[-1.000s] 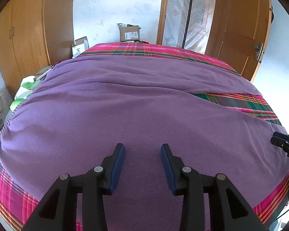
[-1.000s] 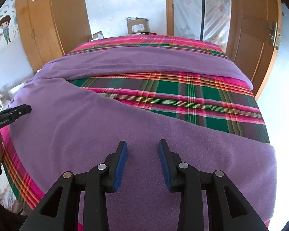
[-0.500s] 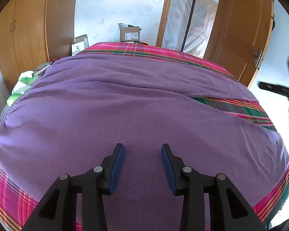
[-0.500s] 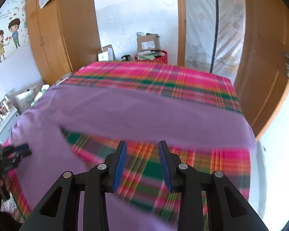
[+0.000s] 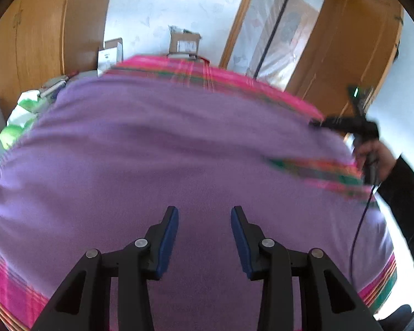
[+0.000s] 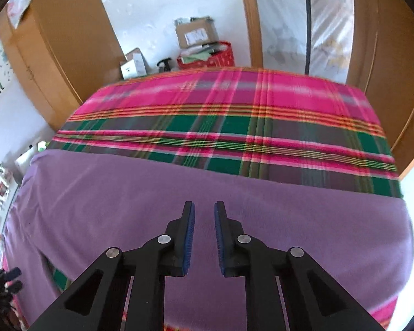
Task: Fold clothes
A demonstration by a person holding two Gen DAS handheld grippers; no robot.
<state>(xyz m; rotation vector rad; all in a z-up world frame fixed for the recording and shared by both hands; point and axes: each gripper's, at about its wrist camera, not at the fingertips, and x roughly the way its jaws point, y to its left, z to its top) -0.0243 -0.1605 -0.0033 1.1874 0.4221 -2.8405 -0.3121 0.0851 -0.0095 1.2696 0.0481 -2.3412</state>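
My left gripper (image 5: 204, 215) hangs wide open over the purple garment (image 5: 157, 160), which fills the centre of both frames atop the plaid bedspread (image 6: 220, 127). My right gripper (image 6: 204, 211) is narrowed to a slim gap — nothing between the pads — low in its frame.

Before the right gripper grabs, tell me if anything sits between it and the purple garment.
Nothing visible does. The right gripper is open just above the purple garment, with only bare cloth beneath the gap.
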